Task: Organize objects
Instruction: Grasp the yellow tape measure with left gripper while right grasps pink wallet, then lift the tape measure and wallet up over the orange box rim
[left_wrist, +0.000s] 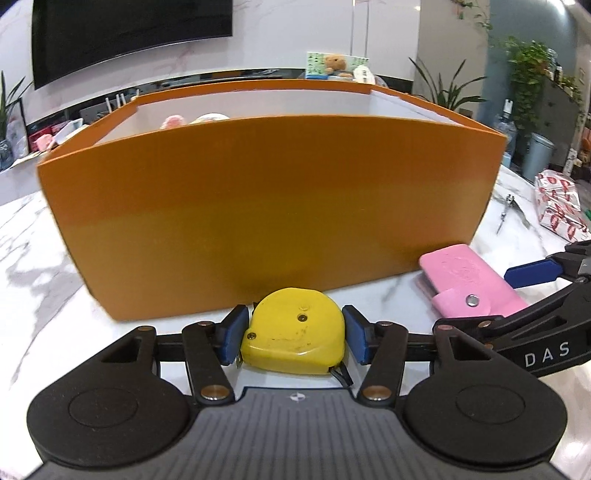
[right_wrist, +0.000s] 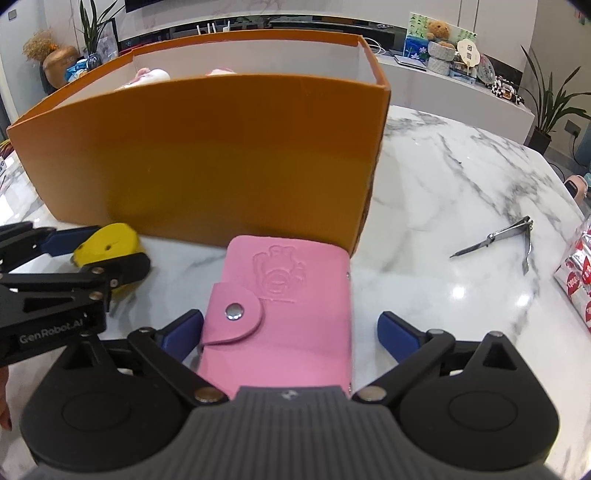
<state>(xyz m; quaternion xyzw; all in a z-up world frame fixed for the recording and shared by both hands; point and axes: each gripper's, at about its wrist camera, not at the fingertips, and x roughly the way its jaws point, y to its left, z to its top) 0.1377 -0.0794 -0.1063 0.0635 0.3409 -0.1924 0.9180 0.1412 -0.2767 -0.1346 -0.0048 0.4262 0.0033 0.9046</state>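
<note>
A yellow tape measure (left_wrist: 293, 330) lies on the marble table in front of an orange box (left_wrist: 266, 206). My left gripper (left_wrist: 293, 334) has its blue pads against both sides of the tape measure. A pink wallet (right_wrist: 280, 310) with a snap flap lies on the table by the box's right corner (right_wrist: 221, 158). My right gripper (right_wrist: 290, 338) is open around the wallet, with a gap at the right pad. The wallet (left_wrist: 469, 284) and the right gripper's blue pad also show in the left wrist view. The tape measure (right_wrist: 107, 243) shows at the left of the right wrist view.
The orange box holds pale pink and white items (right_wrist: 151, 77), partly hidden. A nail clipper (right_wrist: 506, 236) lies on the marble to the right. A red and white packet (right_wrist: 578, 277) sits at the far right edge. A cabinet with plants and toys stands behind.
</note>
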